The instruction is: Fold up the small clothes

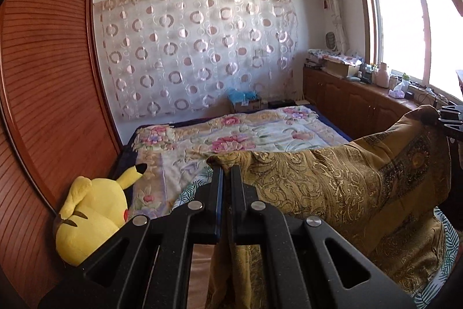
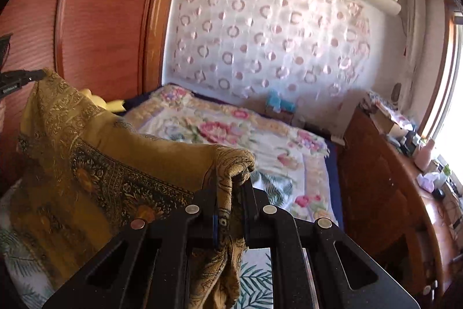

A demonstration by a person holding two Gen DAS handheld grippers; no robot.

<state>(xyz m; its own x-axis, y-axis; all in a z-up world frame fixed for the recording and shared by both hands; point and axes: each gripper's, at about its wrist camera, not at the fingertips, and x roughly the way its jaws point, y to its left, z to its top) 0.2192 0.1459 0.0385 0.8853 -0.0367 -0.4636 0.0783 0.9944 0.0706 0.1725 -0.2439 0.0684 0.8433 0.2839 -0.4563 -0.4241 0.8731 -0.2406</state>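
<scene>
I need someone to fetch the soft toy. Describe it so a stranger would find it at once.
Start at the big reddish-brown wardrobe along the left side of the bed. The toy sits at the wardrobe's foot, against the flowered bedspread. It is the only bright yellow plush thing there, with a black-tipped ear and a red cheek, unlike the gold patterned cloth nearby.

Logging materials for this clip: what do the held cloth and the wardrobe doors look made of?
Gold paisley cloth, pinched by left gripper and right gripper: thin woven fabric, matte, draping softly; fibre unclear. Wardrobe doors: reddish-brown wood or veneer, semi-gloss, finely ribbed panels.
</scene>
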